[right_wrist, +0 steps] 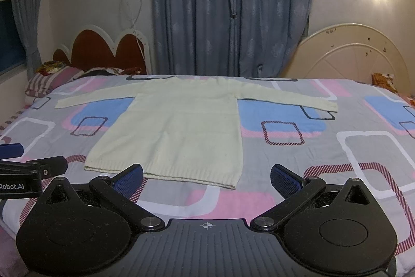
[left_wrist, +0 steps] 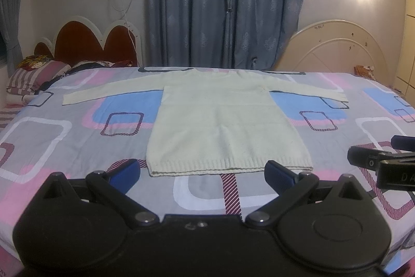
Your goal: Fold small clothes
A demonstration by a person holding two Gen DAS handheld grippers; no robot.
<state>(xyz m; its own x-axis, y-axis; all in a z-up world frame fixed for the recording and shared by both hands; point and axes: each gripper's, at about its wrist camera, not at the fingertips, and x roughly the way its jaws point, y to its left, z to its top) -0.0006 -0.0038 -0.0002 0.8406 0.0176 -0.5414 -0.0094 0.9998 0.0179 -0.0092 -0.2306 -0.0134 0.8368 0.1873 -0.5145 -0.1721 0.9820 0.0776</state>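
On a bed [left_wrist: 46, 136] with a patterned sheet, blue curtains [left_wrist: 223, 1] at twelve o'clock, I hold my left gripper [left_wrist: 203, 173] and right gripper [right_wrist: 207, 177] spread wide and empty above the near edge, facing a cream sweater [left_wrist: 223, 126] lying flat, sleeves outstretched, bare sheet around it.

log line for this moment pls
stage: pre-fold | sweater: flat on bed, sleeves spread | left gripper: open | right gripper: open

A small cream knitted sweater [left_wrist: 228, 126] is lying flat on a bed, unfolded. Its long sleeves are stretching straight out to both sides, its ribbed hem facing the camera.
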